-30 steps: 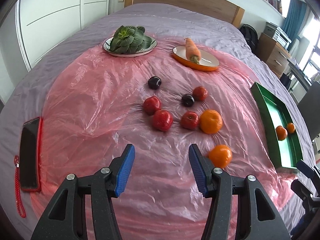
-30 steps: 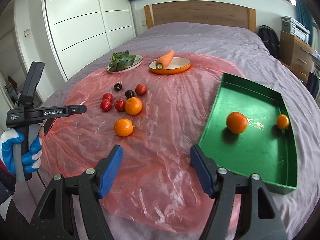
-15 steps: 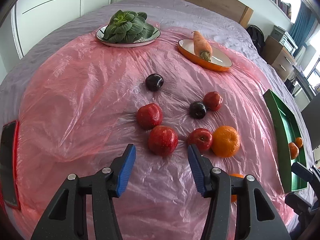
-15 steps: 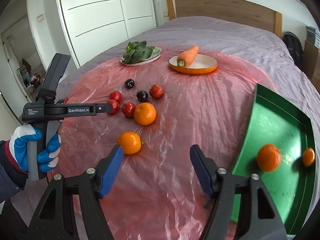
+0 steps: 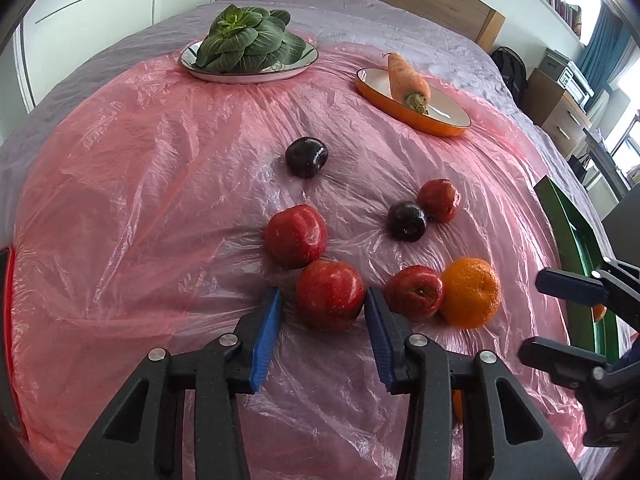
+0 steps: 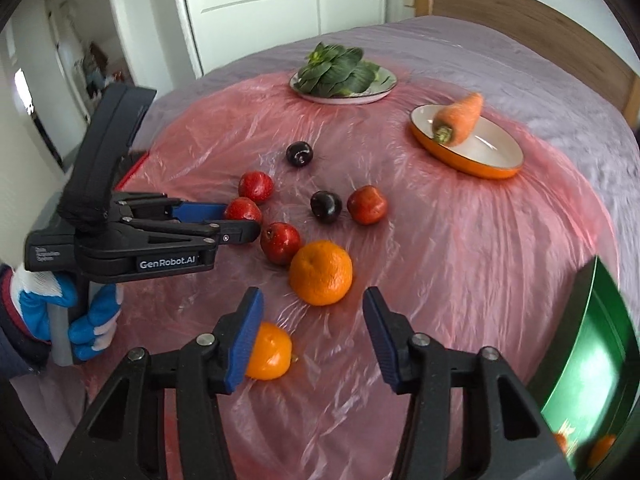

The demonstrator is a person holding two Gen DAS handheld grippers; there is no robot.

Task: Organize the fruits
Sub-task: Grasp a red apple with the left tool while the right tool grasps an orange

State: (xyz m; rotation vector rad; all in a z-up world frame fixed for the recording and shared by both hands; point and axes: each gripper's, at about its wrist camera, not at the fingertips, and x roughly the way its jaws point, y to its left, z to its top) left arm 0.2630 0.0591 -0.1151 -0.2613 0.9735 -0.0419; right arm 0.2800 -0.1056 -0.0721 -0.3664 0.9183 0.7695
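Note:
Several red apples, two dark plums and two oranges lie on a pink plastic sheet on the bed. My left gripper [image 5: 322, 310] is open, its blue pads on either side of the nearest red apple [image 5: 330, 300]; it also shows in the right wrist view [image 6: 236, 222]. My right gripper [image 6: 312, 320] is open and empty, just short of the large orange [image 6: 321, 272], with the small orange [image 6: 270, 350] beside its left finger. The green tray [image 6: 592, 360] at the right holds two small oranges.
A plate of green leaves [image 5: 248, 46] and an orange dish with a carrot [image 5: 412, 92] stand at the back. A phone in a red case [image 5: 6, 320] lies at the left edge. Wardrobe doors and the headboard lie beyond the bed.
My left gripper has moved forward until its pads flank the nearest red apple. My right gripper has swung left from the green tray toward the oranges.

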